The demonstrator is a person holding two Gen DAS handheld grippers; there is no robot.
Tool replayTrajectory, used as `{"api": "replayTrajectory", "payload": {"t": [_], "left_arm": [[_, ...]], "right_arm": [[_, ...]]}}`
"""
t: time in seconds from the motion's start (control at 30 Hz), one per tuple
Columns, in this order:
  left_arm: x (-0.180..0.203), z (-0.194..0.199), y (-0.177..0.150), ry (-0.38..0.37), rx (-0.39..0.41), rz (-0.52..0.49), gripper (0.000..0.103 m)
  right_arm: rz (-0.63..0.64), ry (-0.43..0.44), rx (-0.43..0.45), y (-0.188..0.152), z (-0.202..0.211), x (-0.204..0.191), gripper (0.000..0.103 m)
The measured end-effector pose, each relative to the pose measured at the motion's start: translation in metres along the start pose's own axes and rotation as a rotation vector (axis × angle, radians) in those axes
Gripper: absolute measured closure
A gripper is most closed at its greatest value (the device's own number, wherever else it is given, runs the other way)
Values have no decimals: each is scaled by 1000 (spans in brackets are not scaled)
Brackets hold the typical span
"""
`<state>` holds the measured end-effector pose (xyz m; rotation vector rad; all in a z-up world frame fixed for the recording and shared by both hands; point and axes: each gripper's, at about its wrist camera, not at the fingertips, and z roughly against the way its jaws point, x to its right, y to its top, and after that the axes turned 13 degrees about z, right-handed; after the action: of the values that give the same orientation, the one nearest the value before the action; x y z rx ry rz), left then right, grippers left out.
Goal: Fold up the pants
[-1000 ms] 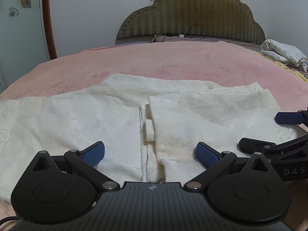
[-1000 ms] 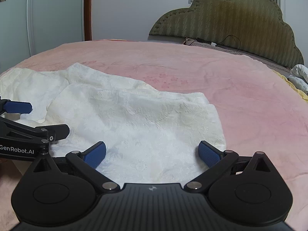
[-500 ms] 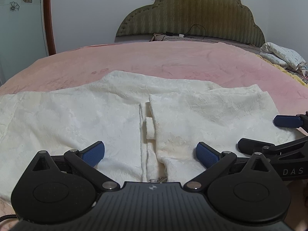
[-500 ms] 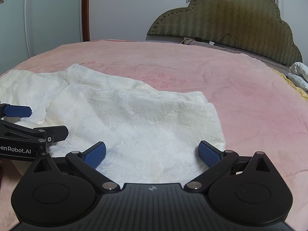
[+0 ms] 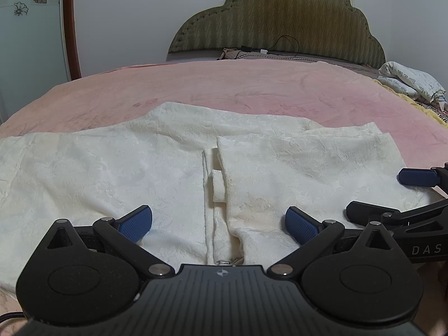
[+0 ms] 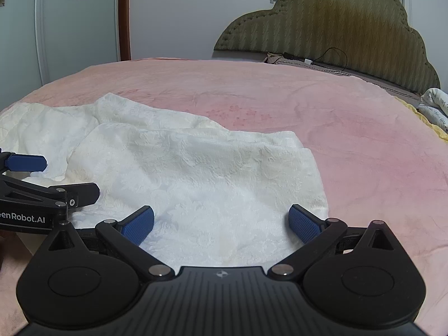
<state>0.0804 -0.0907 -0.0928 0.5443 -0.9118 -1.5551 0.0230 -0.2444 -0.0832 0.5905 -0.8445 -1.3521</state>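
Left hand-held gripper (image 5: 219, 222) is hovering with fingers apart over the cream pants (image 5: 126, 173) lying flat on the pink bed (image 5: 224, 89), while right hand-held gripper (image 6: 221, 222) is sitting spread wide over their right part.

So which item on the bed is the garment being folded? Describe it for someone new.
On the pink bedspread, below the olive headboard, the pants lie spread flat nearest the grippers. They are cream and textured, unlike the printed bundle of bedding at the far right edge.
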Motion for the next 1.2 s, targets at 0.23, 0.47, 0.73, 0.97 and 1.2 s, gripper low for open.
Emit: {"api": "replayTrajectory", "payload": {"t": [0.23, 0.47, 0.73, 0.97, 1.2], "left_arm": [[1, 0, 0, 4, 3, -4, 0], [-2, 7, 2, 43, 34, 6, 0], [-32, 20, 16, 113, 30, 46, 2], [-63, 25, 22, 181, 26, 92, 2], [-63, 19, 10, 219, 46, 50, 0]], "right_arm": [[0, -1, 1, 0, 0, -1, 0], [76, -66, 94, 8, 19, -23, 0], [71, 25, 94, 27, 10, -41, 0], [220, -17, 79, 31, -2, -76, 0], [98, 77, 36, 27, -15, -57, 0]]}}
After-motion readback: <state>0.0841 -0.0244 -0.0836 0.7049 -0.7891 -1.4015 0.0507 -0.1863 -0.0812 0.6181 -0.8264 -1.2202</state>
